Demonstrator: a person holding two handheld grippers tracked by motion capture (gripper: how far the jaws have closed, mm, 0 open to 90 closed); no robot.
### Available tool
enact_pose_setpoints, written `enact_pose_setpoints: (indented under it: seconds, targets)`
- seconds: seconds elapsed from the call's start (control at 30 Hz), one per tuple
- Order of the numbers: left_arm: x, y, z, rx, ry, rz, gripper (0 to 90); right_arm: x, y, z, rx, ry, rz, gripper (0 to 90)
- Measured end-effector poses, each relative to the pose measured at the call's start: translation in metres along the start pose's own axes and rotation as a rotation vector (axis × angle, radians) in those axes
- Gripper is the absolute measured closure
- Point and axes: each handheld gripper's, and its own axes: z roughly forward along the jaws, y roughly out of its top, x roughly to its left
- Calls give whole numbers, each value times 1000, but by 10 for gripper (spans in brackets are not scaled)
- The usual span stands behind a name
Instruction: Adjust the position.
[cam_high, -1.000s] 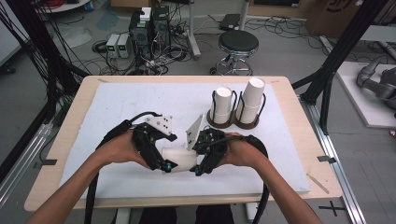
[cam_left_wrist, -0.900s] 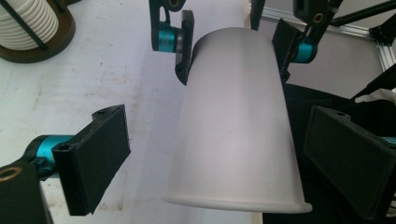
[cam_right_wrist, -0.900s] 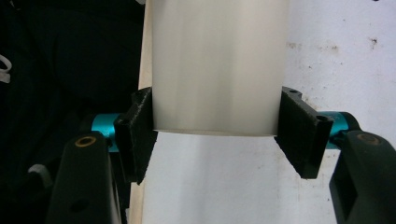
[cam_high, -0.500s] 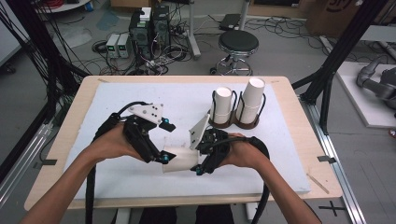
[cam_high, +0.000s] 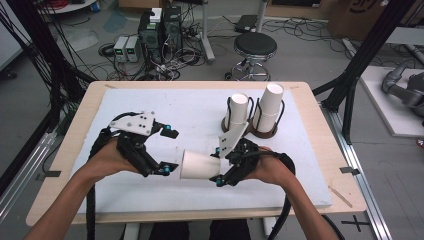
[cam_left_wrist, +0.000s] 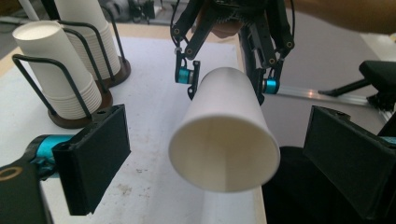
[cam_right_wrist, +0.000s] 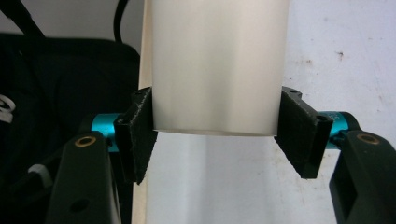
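**Cup clamped sideways over the white mat**

Clamping the narrow closed end of a white paper cup (cam_high: 199, 164), the right gripper (cam_high: 220, 166) holds it on its side above the white mat (cam_high: 200, 107); in the right gripper view both black pads (cam_right_wrist: 140, 133) press against the cup's (cam_right_wrist: 217, 65) wall near its base, one on each side; the cup's open mouth points away from that gripper, toward the left gripper (cam_high: 167, 152); the left gripper's jaws stand wide apart, one jaw beyond the cup's mouth and one nearer the person, touching nothing; in the left gripper view the cup (cam_left_wrist: 224, 140) faces the camera mouth-first between the two spread pads (cam_left_wrist: 98, 158), clear of both, with the right gripper (cam_left_wrist: 226, 81) gripping its far end; a hand (cam_high: 272, 170) holds the right gripper behind the cup, and another hand (cam_high: 107, 160) holds the left gripper beside the cup's mouth; beyond the cup, farther from the person, two stacks of white cups (cam_high: 255, 107) stand mouth-down in a dark wire holder (cam_high: 260, 131) on the mat; the mat covers a wooden table (cam_high: 320, 125); past the table, beyond the cup, a round stool (cam_high: 255, 46) and computer boxes (cam_high: 160, 27) stand on the floor among cables.
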Motion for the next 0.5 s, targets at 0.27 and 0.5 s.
enact_pose_setpoints:
  seconds: [0.27, 0.5]
  targets:
    - [2, -16, -9, -32, 34, -36, 71, 1, -17, -8, -111, -22, 43, 355]
    - [0, -32, -5, -86, 34, -57, 71, 5, -29, -1, -204, -31, 71, 355]
